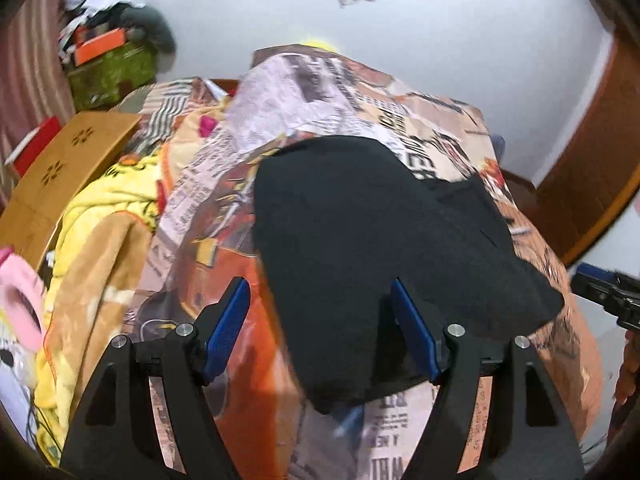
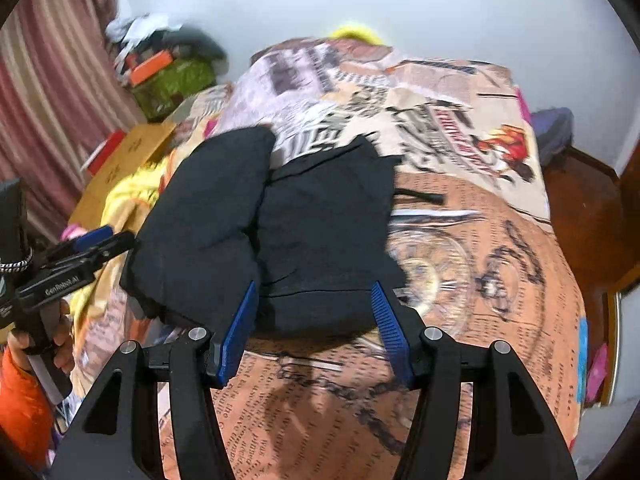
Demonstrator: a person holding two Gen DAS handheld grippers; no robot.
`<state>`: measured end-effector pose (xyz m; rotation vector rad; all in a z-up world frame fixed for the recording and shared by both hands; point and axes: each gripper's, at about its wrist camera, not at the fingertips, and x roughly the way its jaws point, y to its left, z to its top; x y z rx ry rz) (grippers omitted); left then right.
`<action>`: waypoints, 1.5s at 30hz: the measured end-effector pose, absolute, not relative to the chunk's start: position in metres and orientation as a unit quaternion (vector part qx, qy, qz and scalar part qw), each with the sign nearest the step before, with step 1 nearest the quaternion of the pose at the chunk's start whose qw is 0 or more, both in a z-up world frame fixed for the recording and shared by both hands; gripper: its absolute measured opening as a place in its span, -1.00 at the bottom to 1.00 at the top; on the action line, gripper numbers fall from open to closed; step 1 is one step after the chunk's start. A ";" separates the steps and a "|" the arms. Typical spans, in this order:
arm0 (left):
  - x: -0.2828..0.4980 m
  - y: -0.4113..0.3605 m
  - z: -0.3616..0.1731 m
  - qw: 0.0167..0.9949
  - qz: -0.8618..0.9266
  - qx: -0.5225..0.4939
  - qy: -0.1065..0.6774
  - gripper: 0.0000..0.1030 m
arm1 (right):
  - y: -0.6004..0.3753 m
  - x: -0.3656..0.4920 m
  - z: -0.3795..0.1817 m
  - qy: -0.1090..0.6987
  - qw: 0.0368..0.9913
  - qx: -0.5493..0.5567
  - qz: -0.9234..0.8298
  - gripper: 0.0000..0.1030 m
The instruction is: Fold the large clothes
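Observation:
A large black garment [image 1: 360, 240] lies bunched and partly folded on the bed's printed newspaper-pattern cover [image 1: 224, 208]. It also shows in the right wrist view [image 2: 280, 232] as two thick lobes side by side. My left gripper [image 1: 320, 320] is open, its blue pads [image 1: 228, 328] spread over the garment's near edge, holding nothing. My right gripper [image 2: 314, 320] is open and empty at the garment's near edge. The left gripper shows in the right wrist view [image 2: 92, 248] at the garment's left side. The right gripper shows at the far right of the left wrist view [image 1: 608, 292].
A yellow blanket [image 1: 100, 216] and a cardboard box [image 1: 68, 172] lie left of the bed. A green box [image 1: 112, 72] with clutter stands at the back left by a striped curtain [image 2: 48, 100]. A white wall is behind; wooden furniture [image 2: 580, 200] stands at the right.

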<state>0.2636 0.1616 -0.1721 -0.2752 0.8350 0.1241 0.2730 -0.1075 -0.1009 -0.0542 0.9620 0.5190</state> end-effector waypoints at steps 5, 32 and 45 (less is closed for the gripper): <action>0.270 0.190 -0.194 0.874 0.052 -0.213 0.434 0.39 | -0.131 0.282 -0.105 0.463 0.859 0.010 0.216 0.07; 0.334 0.204 -0.268 0.785 -0.043 -0.405 0.467 0.98 | -0.139 0.340 -0.179 0.585 0.713 0.250 0.294 0.13; 0.327 0.199 -0.265 0.804 -0.048 -0.376 0.458 0.92 | -0.147 0.345 -0.194 0.599 0.720 0.263 0.234 0.23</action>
